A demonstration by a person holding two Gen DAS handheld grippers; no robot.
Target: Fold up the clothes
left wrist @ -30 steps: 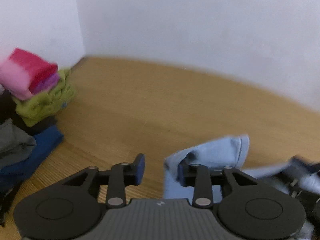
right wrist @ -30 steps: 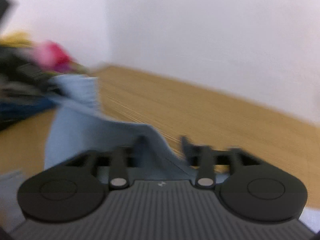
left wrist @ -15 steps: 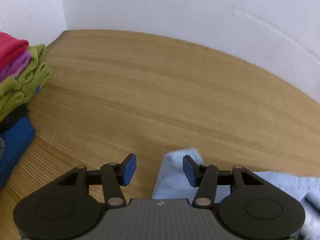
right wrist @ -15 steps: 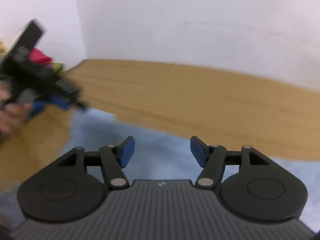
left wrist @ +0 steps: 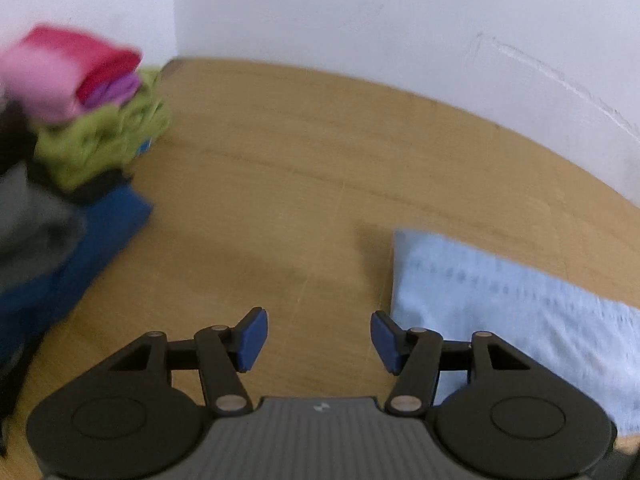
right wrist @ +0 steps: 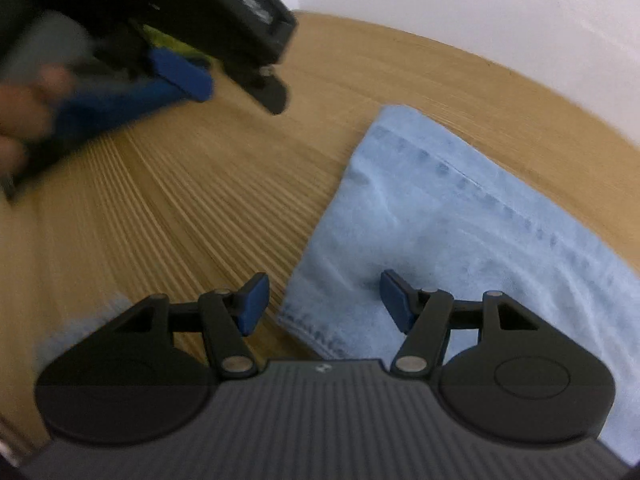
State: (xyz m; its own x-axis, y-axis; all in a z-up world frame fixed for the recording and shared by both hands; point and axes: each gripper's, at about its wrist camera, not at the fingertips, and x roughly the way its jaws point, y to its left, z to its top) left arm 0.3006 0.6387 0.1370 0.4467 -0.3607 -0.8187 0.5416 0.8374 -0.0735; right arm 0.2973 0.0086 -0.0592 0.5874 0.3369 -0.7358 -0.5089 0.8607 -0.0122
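Both tongs spread, nothing pinched. Left gripper [left wrist: 318,338] hovers over bare wooden table [left wrist: 280,168], just left of the light-blue jeans [left wrist: 512,304]. Right gripper [right wrist: 320,304] sits over the jeans' near-left corner. Jeans lie flat on the table, well right of the folded clothes stack [left wrist: 76,140].

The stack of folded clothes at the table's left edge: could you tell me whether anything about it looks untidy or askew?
Slightly. The green garment in the stack is bunched and rumpled, bulging out past the pink and red folded piece above it, while the dark blue garment below lies flat.
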